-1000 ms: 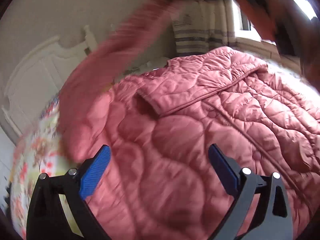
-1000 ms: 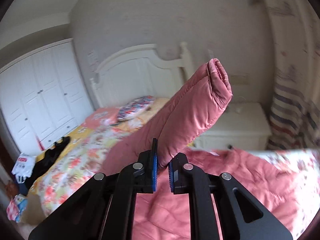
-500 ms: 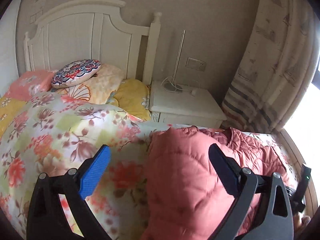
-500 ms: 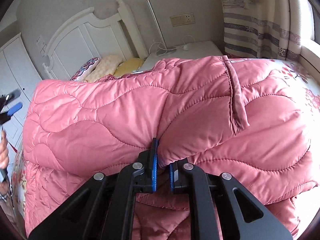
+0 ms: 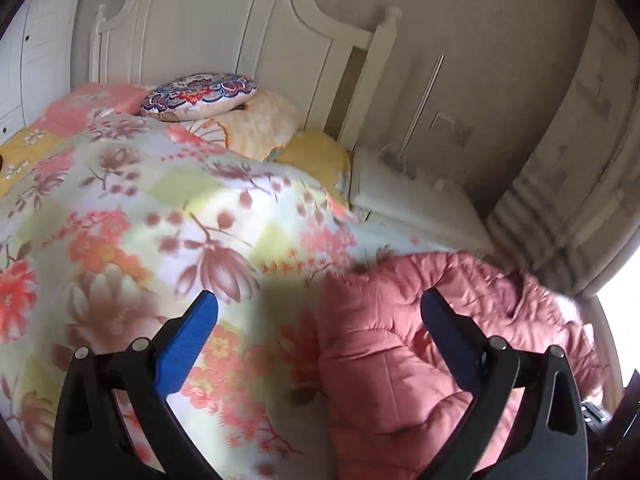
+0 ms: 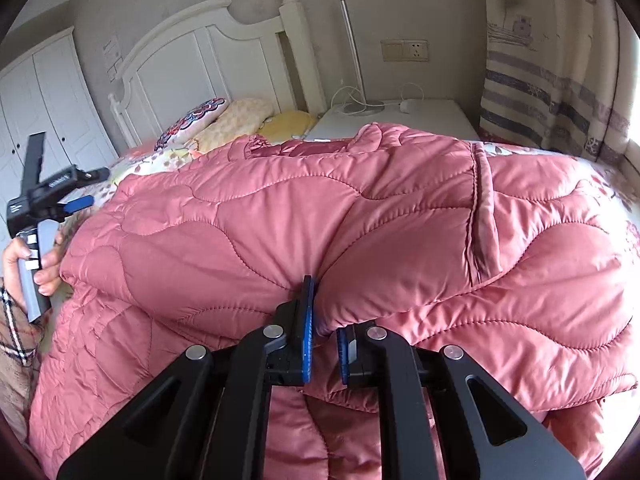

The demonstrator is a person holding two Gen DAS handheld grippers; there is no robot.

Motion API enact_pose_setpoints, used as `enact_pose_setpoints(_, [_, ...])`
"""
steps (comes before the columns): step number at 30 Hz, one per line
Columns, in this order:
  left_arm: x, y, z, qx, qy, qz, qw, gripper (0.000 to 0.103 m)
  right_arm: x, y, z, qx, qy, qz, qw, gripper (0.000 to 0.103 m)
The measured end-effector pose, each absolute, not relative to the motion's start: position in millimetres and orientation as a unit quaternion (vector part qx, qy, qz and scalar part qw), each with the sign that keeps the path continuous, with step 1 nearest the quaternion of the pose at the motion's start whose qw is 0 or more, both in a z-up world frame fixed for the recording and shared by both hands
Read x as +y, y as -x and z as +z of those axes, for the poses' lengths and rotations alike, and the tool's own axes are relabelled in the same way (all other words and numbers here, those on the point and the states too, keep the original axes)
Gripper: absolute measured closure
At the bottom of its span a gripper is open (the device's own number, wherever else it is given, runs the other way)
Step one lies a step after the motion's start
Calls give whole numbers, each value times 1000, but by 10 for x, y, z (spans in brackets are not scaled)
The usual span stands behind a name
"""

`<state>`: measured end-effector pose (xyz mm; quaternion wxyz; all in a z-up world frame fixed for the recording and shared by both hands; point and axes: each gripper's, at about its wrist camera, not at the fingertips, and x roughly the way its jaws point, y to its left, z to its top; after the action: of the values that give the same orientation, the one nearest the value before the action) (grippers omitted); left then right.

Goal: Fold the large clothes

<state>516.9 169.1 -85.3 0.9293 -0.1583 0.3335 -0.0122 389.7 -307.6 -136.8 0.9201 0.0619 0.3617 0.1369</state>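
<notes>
A big pink quilted coat [image 6: 360, 232] lies folded over itself on the bed. My right gripper [image 6: 325, 320] is shut on a fold of its front edge, the puffy cloth bulging out between the blue pads. In the left wrist view the coat [image 5: 420, 360] fills the lower right. My left gripper [image 5: 320, 320] hangs open above the floral bedcover [image 5: 140, 220], its right finger [image 5: 448, 340] over the coat's edge and nothing between its pads. The left gripper [image 6: 80, 200] also shows at the left of the right wrist view, held in a hand [image 6: 24, 264].
A white headboard [image 5: 224, 28] stands behind several pillows, among them a round patterned cushion [image 5: 200, 94]. A white nightstand [image 6: 420, 114] with a lamp pole and cables sits beside the bed. A striped curtain [image 6: 552, 92] hangs at the right, white wardrobe doors [image 6: 48, 100] at the left.
The right gripper came down with the coat's sleeve part and laid it flat over the coat. The left gripper swung off the coat to the bedcover, rolling level, still open.
</notes>
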Motion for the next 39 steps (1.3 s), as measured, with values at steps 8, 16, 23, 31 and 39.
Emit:
enact_pose_setpoints(8, [1758,-5035,-973,367,87,54,925,2,-3169,-3957,-1419,374,-89,137,913,91])
enact_pose_setpoints(16, [889,-4660,-929,328,-6,24,944,2,-3172,-3965,-1442,378,-89,132,912,91])
enact_pose_setpoints(23, [797,-4768,-1447,389,-45,31,920,2,-3178,-3974,-1452,380,-89,130,911,91])
enact_pose_setpoints(31, [796,-4739,-1472,388,-41,28,920,2,-3168,-3962,-1442,378,-82,126,914,91])
enact_pose_setpoints(39, [844,-4778,-1499,393,-31,22,919,2,-3190,-3876,-1218,339,-68,116,931,91])
